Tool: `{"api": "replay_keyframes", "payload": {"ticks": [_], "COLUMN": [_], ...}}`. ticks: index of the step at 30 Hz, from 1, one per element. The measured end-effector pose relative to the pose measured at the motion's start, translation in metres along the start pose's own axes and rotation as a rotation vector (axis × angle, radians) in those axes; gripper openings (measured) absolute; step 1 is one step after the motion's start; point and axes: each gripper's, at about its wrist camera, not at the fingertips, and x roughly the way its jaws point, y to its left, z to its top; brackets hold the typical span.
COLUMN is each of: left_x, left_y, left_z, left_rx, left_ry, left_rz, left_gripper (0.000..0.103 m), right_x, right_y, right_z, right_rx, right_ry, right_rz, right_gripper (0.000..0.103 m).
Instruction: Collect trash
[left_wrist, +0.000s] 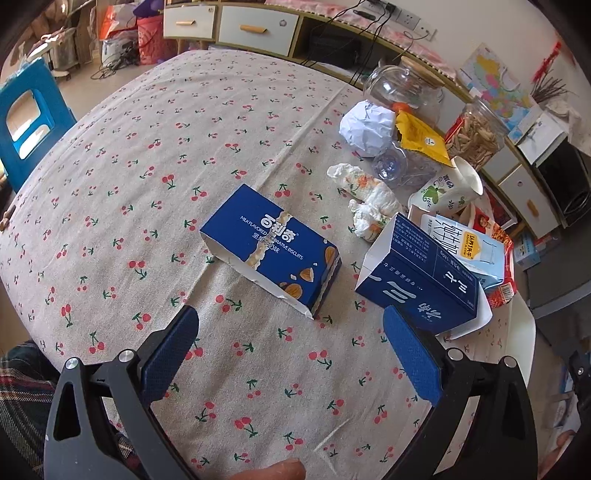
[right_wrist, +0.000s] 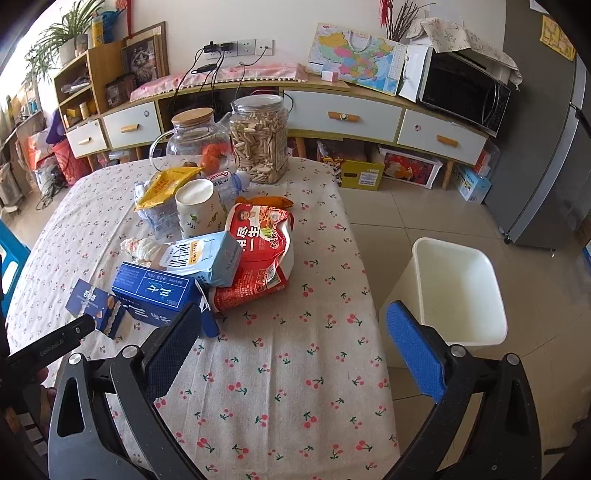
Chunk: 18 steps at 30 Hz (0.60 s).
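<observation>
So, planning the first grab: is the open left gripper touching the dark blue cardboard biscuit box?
Apart. In the left wrist view, cherry-print tablecloth shows between the left gripper fingertips and the dark blue cardboard biscuit box.

A dark blue biscuit box (left_wrist: 271, 251) lies flat on the worktop (left_wrist: 147, 184), its near end torn open, apart from the rest of the litter. Relative to that box: just to its right a larger dark blue carton (left_wrist: 421, 284) lies on its side with a flap open; a pale blue milk carton (right_wrist: 207, 260) leans on that carton, and a crumpled red snack bag (right_wrist: 262, 251) lies beyond the milk carton. Behind the box lie a wadded floral tissue (left_wrist: 365, 199), a tipped paper cup (left_wrist: 448, 188), a yellow wrapper (left_wrist: 421, 136) and a crumpled white paper ball (left_wrist: 365, 127). A white bin (right_wrist: 458, 291) stands on the floor, well to the box's right
</observation>
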Motion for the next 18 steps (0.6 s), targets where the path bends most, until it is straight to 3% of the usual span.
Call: {"api": "replay_keyframes", "payload": {"ticks": [5,10,11,13,15,18], "left_x": [-0.025,-0.059,-0.056,-0.039,-0.027,-0.013], "left_y": [-0.006,-0.016,-0.020,-0.032,-0.033,-0.027], "left_z": [0.014,0.036,0.039,0.044,0.043,0.042], "left_rx": [-0.018,-0.004,0.025,0.117,0.120,0.081], "left_ry": [-0.084,-0.264,-0.259,-0.159,-0.132,-0.088], "left_rz": [-0.035,-0.082,-0.083,-0.033,0.054,0.093], "left_gripper": [0.097,0.097,0.097,0.097,0.097,0.097], "right_x": [0.013,0.031,0.036,0.047,0.053,0.052], "right_y": [-0.012,-0.024,-0.027,-0.031,-0.037,-0.040], "right_z": [0.020,0.033,0.033,0.033,0.035,0.039], "right_rx": [-0.014,0.033,0.051,0.080,0.107,0.125], "right_ry": [0.043,0.059,0.065,0.087,0.111,0.096], "right_rz": [0.001,0.012,0.022,0.035,0.054,0.069], "right_gripper": [0.096,0.096,0.096,0.096,0.096,0.096]}}
